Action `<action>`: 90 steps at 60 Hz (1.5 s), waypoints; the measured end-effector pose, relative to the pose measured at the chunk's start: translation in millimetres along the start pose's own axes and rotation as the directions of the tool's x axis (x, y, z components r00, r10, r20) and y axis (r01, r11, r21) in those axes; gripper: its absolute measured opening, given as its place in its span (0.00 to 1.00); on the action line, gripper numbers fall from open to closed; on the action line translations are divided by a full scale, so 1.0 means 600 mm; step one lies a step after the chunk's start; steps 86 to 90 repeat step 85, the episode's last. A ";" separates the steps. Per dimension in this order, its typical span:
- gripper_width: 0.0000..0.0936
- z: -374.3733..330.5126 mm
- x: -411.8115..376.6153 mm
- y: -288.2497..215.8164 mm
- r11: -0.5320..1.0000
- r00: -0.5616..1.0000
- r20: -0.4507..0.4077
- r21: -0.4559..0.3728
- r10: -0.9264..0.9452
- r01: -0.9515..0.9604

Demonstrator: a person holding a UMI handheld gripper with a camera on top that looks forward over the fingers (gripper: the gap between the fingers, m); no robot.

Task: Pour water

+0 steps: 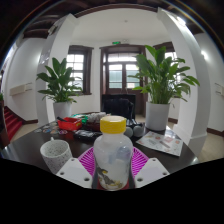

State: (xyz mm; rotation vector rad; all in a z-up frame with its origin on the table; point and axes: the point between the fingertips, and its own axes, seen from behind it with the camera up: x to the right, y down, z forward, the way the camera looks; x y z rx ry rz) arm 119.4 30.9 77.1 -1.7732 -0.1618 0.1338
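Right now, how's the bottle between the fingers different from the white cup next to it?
The bottle is clear plastic with a yellow cap on; the white cup is opaque and open-topped. The bottle stands taller, the cup lower and squatter. The bottle sits between the gripper fingers, pads at its sides; the cup stands apart, untouched. Both are upright on the dark table.

Bottle (112, 152) with yellow cap fills gap between my tongs (113, 170), both pads (89, 160) against its sides; no way straight ahead. Left of tongs, white cup (55, 154) stands close on bench (25, 148), blocks leftward sweep. Right of tongs, paper (160, 142) lies flat, low, passable above. Beyond bottle, red clutter (68, 124) and small items crowd mid-bench. Two potted plants at far edge, left (60, 85) and right (160, 80); I see open lane between them.
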 end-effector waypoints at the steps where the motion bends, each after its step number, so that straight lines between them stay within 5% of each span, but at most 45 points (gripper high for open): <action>1: 0.45 -0.005 0.001 -0.004 1.000 1.000 -0.001 -0.003 0.002 -0.002; 6: 0.48 -0.005 0.000 -0.003 1.000 1.000 -0.007 0.005 0.002 -0.002; 14: 0.63 -0.006 0.001 0.004 1.000 1.000 -0.010 -0.023 0.001 -0.001; 20: 0.84 -0.026 0.005 0.019 0.998 0.999 -0.037 -0.065 -0.016 0.014; 24: 0.86 -0.052 0.007 0.021 0.998 0.998 -0.059 -0.065 -0.009 0.005; 49: 0.87 -0.278 -0.026 -0.027 0.992 0.962 -0.246 -0.020 0.115 -0.124; 90: 0.88 -0.315 -0.091 -0.071 0.999 0.972 -0.228 0.019 0.046 -0.043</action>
